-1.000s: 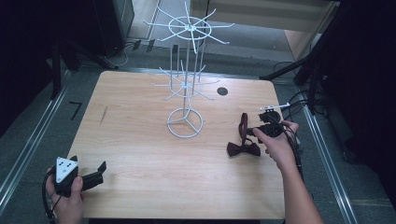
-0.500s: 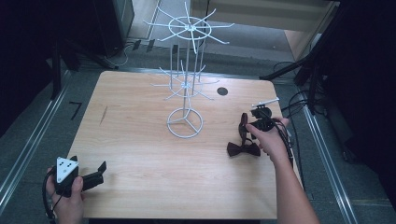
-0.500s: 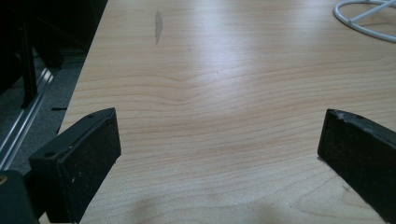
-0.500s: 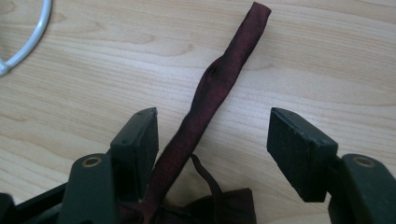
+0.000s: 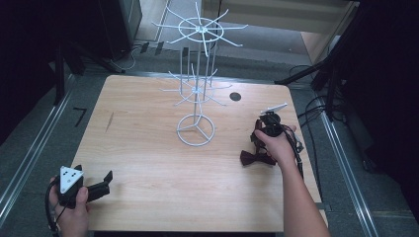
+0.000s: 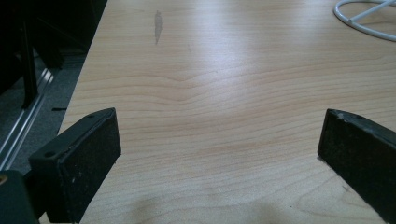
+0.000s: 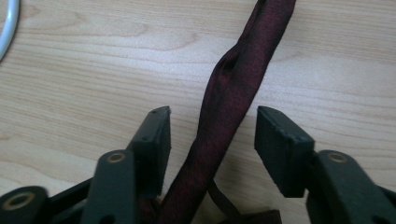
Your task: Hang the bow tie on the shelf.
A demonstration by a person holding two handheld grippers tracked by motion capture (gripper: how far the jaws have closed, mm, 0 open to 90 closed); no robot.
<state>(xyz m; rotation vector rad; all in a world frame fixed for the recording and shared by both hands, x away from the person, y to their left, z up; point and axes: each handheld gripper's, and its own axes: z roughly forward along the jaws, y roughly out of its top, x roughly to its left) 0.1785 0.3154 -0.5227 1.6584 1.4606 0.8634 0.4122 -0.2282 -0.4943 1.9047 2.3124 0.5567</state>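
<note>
A dark red bow tie point(image 5: 257, 158) lies on the wooden table point(image 5: 148, 153) at the right, and its strap point(image 7: 229, 88) runs up from it. My right gripper point(image 5: 258, 139) points down at that strap. In the right gripper view the strap passes between the jaws of the right gripper point(image 7: 212, 123), which have just been closing; a gap still shows on each side, so the pads do not press on it. My left gripper point(image 5: 94, 174) rests at the table's near left corner. Its jaws stand wide apart over bare wood, as the left gripper point(image 6: 219, 135) shows close up.
A white wire display rack point(image 5: 196, 94) with hook arms stands on a ring base point(image 5: 180, 129) at the table's middle back. A small black disc point(image 5: 235, 97) sits behind it. Cables trail off the right edge. Metal rails run along both sides of the table.
My right hand has moved left and lower onto the bow tie's strap, and its jaws stand narrower than before. The left hand and gripper have kept still.
</note>
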